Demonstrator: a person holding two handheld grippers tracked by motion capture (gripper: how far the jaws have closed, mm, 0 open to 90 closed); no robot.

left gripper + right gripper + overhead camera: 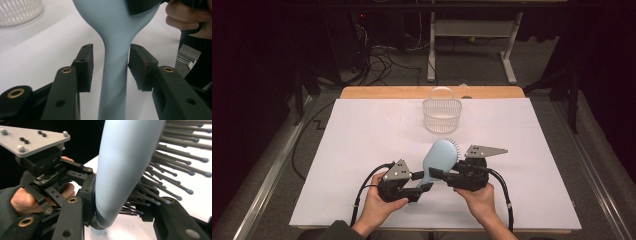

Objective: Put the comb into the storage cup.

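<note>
hairbrush [438, 159] between two grippers, basket [442, 114] behind it

the brush sits at the near middle of the table [357, 135], head toward the basket, handle toward the person. the left gripper [415, 182] flanks the handle at the brush's left; the right gripper [437, 173] meets the head from the right. the basket stands well apart, toward the far edge.

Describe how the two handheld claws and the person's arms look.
Both claws, left claw and right claw, are black, with brass-ringed holes along the jaws. Each carries a grey three-cornered plate on top with dark screws, and trails a black cable. The left arm wears a dark sleeve.
</note>
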